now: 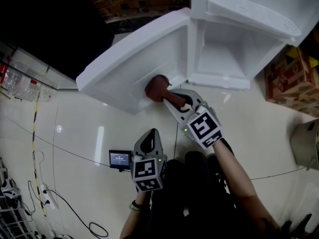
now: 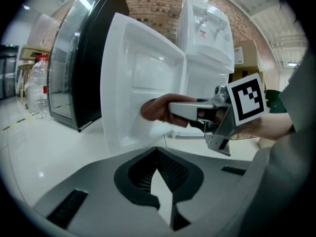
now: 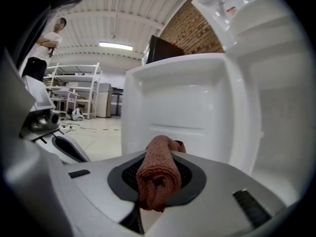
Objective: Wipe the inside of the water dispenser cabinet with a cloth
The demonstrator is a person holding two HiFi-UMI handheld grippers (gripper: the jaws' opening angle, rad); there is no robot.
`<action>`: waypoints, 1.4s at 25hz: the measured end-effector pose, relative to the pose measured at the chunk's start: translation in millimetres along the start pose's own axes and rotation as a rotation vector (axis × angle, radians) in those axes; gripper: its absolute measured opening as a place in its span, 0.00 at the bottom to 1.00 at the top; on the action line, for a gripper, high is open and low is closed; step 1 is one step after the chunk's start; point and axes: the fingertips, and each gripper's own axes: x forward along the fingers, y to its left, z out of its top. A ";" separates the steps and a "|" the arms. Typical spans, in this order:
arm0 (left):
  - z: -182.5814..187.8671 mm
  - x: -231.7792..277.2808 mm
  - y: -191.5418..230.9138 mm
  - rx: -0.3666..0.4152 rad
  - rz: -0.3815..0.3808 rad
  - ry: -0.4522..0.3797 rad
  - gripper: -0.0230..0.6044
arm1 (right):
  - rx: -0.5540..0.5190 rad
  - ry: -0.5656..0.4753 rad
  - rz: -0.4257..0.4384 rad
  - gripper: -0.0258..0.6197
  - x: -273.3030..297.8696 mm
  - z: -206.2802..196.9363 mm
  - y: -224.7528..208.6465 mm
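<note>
The cloth (image 3: 157, 174), a rust-brown roll, is clamped between the jaws of the right gripper (image 1: 172, 99). Its far end presses on the inner face of the open cabinet door (image 1: 134, 68), at about 12 o'clock from the person in the head view. The cabinet hollow (image 1: 224, 54) gapes at 1 o'clock, with the door's hinge edge between it and the cloth. The left gripper (image 1: 148, 139) hangs at 6 o'clock of the cloth, clear of the door, its jaws closed tip to tip on nothing. A small screen device (image 1: 119, 159) sits on the floor just at its 9 o'clock. Cables (image 1: 60, 203) trail at 7 o'clock, and cardboard boxes (image 1: 291, 81) stand at 3 o'clock beside the cabinet. The left gripper view alone shows the water dispenser top (image 2: 202, 14) with its taps above the door, and the glass front of a dark appliance (image 2: 81, 58) behind the door. The right gripper view alone shows a distant person (image 3: 44, 48) and metal shelving (image 3: 74, 90) at 10 o'clock.
</note>
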 end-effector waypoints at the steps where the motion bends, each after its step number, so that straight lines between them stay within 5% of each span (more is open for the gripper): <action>1: -0.1 -0.1 0.3 0.000 0.000 0.000 0.02 | -0.013 0.016 0.050 0.16 8.4 -5.4 18.1; 5: -1.6 -0.8 2.3 0.003 0.003 0.004 0.02 | -0.050 0.085 0.176 0.16 32.3 -28.3 69.5; 9: -3.4 0.5 2.3 0.011 -0.004 0.005 0.02 | -0.035 0.124 0.173 0.16 42.7 -44.2 73.5; 22: -5.2 2.9 5.0 -0.013 -0.008 0.009 0.02 | 0.170 0.211 -0.307 0.15 -23.5 -89.4 -97.5; 30: -2.3 12.6 -4.8 -0.021 -0.022 0.006 0.02 | 0.167 0.177 -0.306 0.15 -48.0 -82.1 -101.1; 35: 0.8 23.2 -14.9 0.008 -0.042 0.009 0.02 | 0.219 0.119 -0.417 0.15 -87.3 -68.5 -146.4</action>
